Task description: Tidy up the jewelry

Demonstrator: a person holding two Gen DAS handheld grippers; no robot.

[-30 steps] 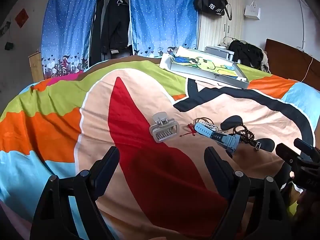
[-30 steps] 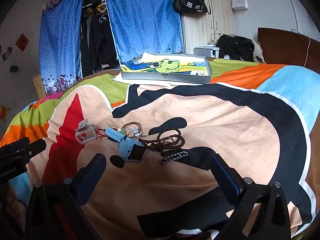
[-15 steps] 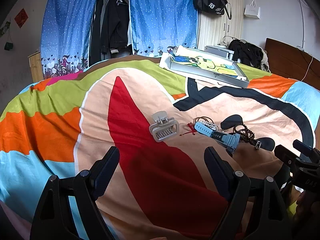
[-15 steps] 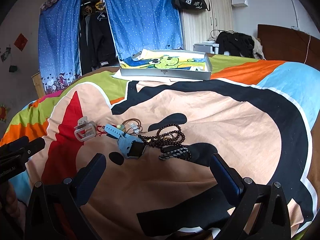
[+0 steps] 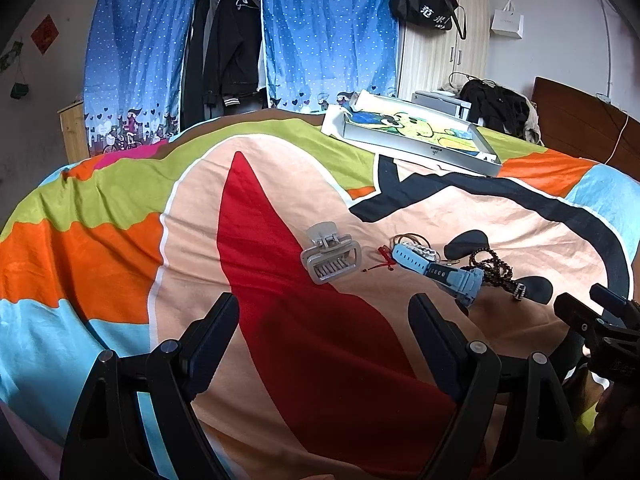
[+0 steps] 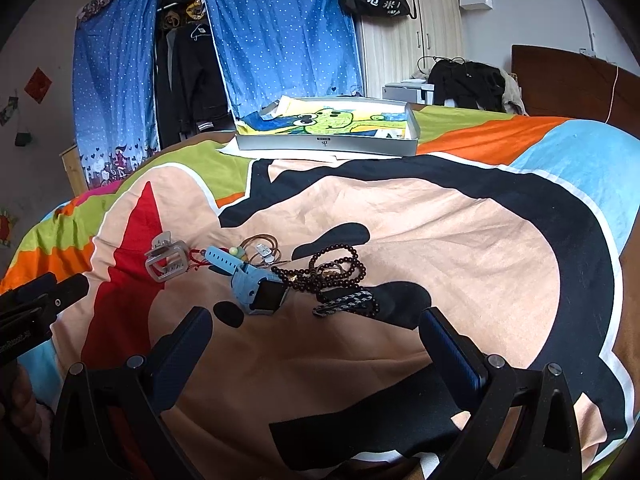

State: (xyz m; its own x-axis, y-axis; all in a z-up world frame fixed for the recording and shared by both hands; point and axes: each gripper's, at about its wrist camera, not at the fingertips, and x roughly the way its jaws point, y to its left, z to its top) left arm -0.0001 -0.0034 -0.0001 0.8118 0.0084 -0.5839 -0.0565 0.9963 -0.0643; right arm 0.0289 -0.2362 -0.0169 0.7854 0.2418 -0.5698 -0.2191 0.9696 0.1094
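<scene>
Grey plastic leads the row on the bed cover (image 6: pixel 460 240): a hair claw clip (image 6: pixel 167 260) lies at the left end of the jewelry cluster, untouched. Taking the blue watch (image 6: pixel 256 286) as landmark, a red cord bracelet (image 6: pixel 197 261) lies between clip and watch strap, and a thin brown hair tie with small charms (image 6: pixel 260 247) sits just behind the watch. Just right of the watch lies a dark wooden bead necklace (image 6: pixel 332 268) in loose loops, with a braided black-and-white bracelet (image 6: pixel 346 305) touching its near edge.

Well behind the watch, at the far side of the bed, stands a shallow grey box (image 6: pixel 326 144). It holds what looks like a cartoon frog picture; no jewelry shows in it.

Judging by this, the sorting has hardly begun: every piece lies in one heap on the cover, nothing is separated or stored, and if the box is the intended place, all pieces are left to carry there.

Left hand-held gripper (image 5: pixel 324 318) hovers near the clip, jaws spread wide, holding nothing. Right hand-held gripper (image 6: pixel 316 330) hangs just in front of the watch and bracelet, also wide apart and empty.
</scene>
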